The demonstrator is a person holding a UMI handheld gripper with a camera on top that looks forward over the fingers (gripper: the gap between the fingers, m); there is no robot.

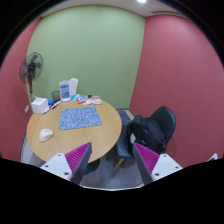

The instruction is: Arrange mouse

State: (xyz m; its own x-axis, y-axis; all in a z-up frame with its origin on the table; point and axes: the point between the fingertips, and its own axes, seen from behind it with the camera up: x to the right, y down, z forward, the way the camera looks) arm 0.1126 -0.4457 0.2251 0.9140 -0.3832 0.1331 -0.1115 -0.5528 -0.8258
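Note:
A white mouse (46, 133) lies on the round wooden table (95, 135), to the left of a blue patterned mouse mat (79, 119). My gripper (112, 160) is held high and well back from the table, with the mouse far beyond the left finger (77, 157). The pink-padded fingers stand wide apart and nothing is between them; floor and the table's near edge show in the gap.
At the table's far side stand a white box (40, 104), a white jug (73, 89), a bottle (65, 92) and small items. A black chair (161, 124) with a bag (142, 133) stands right of the table. A fan (33, 67) stands at the left wall.

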